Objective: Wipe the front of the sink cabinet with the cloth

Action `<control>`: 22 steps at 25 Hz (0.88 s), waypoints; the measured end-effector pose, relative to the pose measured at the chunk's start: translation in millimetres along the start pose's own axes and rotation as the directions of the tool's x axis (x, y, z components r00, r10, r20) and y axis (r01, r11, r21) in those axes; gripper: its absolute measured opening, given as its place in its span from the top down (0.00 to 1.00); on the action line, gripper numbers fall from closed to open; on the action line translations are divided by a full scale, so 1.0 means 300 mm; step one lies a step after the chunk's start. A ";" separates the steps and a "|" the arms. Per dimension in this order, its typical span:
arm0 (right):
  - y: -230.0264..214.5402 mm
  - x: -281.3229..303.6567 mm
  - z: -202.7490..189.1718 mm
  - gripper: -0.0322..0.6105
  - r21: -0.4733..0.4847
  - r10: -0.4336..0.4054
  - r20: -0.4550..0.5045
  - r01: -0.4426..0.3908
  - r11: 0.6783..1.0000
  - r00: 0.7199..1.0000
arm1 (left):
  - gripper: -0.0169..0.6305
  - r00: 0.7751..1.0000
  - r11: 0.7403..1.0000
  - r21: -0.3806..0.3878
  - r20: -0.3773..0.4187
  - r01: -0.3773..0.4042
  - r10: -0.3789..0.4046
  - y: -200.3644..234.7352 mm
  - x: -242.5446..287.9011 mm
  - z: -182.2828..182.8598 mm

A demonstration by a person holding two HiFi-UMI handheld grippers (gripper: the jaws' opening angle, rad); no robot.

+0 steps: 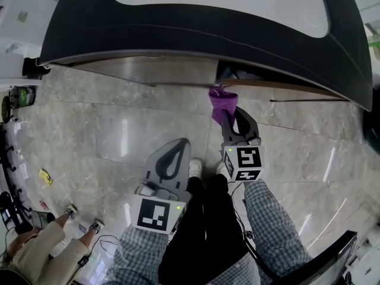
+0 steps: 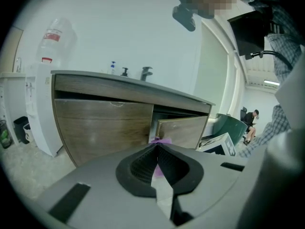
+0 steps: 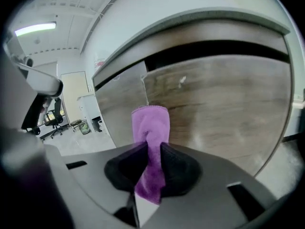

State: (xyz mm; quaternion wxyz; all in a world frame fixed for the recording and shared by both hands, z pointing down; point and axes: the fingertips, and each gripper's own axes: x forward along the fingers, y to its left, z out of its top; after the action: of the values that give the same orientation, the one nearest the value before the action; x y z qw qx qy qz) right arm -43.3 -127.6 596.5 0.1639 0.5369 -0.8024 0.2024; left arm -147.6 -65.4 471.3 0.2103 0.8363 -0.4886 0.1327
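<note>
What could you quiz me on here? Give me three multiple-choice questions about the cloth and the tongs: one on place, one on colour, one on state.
1. Where is the cloth?
A) on the floor
B) in the right tongs
C) in the sink

2. What colour is the cloth?
A) purple
B) yellow
C) white

3. How are the left tongs?
A) wide open
B) gripping a bottle
C) shut and empty

Answers:
1 B: the right gripper view shows the cloth pinched between them.
2 A: it looks purple in the head view and the right gripper view.
3 C: their tips meet with nothing between them.
</note>
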 end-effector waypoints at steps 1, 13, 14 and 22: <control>-0.002 -0.034 0.035 0.83 -0.001 -0.005 0.003 0.005 1.000 1.000 | 0.96 1.000 1.000 0.010 0.002 0.007 -0.007 -0.011 -0.014 0.026; -0.049 -0.467 0.534 0.83 0.005 -0.087 0.117 0.087 0.996 0.989 | 0.96 0.990 0.984 0.122 0.045 0.127 -0.134 -0.247 -0.167 0.376; -0.043 -0.509 0.561 0.83 0.009 -0.089 0.123 0.088 0.996 0.988 | 0.96 0.989 0.982 0.129 0.025 0.139 -0.144 -0.269 -0.192 0.391; -0.026 -0.768 0.784 0.83 0.002 -0.104 0.179 0.105 0.994 0.978 | 0.96 0.984 0.972 0.173 0.047 0.159 -0.170 -0.370 -0.344 0.600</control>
State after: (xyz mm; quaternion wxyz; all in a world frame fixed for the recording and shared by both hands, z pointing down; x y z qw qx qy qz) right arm 38.3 -64.7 283.5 0.1036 0.5938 -0.7853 0.1414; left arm -98.1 -25.3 244.9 0.1338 0.8924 -0.4110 0.1297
